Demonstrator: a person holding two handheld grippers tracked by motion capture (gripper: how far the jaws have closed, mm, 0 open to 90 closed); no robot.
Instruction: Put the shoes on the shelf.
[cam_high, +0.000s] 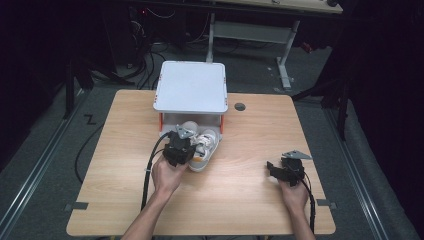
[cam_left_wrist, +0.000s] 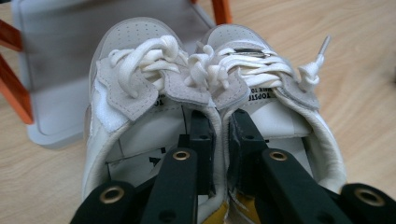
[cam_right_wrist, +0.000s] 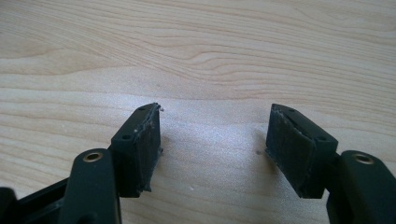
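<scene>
So the left claw (cam_left_wrist: 217, 126) is pinched tight on the pair of white sneakers (cam_left_wrist: 210, 88), one jaw down inside each shoe, squeezing the two inner collar walls together between the pads. In the high view the sneakers (cam_high: 204, 145) sit on the counter (cam_high: 240, 200) right at the front opening of the little white shelf rack (cam_high: 191, 86), toes tucked just under its top tray, between the orange posts. Pretty snug there: the rack's bottom tray edge is right at the toes, and the posts stand on either side. The right claw (cam_right_wrist: 215, 140) is hanging out well apart on the right side of the counter, jaws spread wide with nothing between them, just bare wood under it. Loads of open counter around that hand and along the near edge.
</scene>
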